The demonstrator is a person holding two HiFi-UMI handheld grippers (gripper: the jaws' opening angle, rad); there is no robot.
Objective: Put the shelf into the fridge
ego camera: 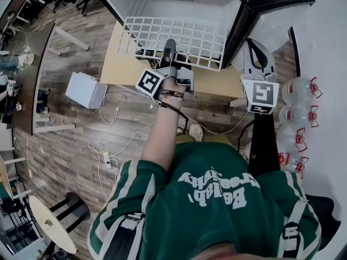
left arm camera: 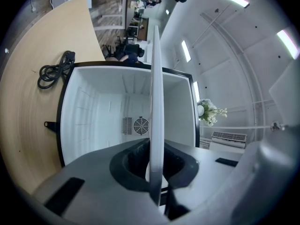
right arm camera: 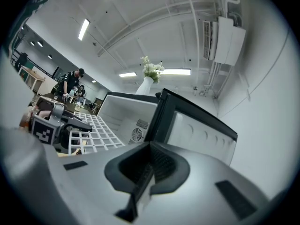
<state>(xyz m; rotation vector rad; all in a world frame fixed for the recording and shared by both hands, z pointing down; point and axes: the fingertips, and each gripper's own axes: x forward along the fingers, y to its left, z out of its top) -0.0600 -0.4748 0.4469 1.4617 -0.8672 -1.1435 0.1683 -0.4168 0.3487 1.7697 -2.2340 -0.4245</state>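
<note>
1. Wood-floored workroom. The fridge [ego camera: 162,4] stands on a pale worktop [ego camera: 116,64] towards its far edge, with its door [ego camera: 271,15] swung open on the right.
2. Step in hand, as I judge it: insertion. The shelf [ego camera: 190,39] lies level at the fridge mouth, its front rail over the worktop's near strip. Its back edge appears to be just inside, though the head view does not settle how far.
3. My left gripper [left arm camera: 154,172] pinches the shelf's front rail near its middle. In the left gripper view the shelf runs edge-on from the jaws straight into the cavity.
4. My right gripper [right arm camera: 145,172] has its jaws pressed together on nothing. It is beside the open door, well apart from the shelf.
5. Next move, in my judgement: push straight in and keep the shelf level, so that both side edges meet the wall ledges.
</note>
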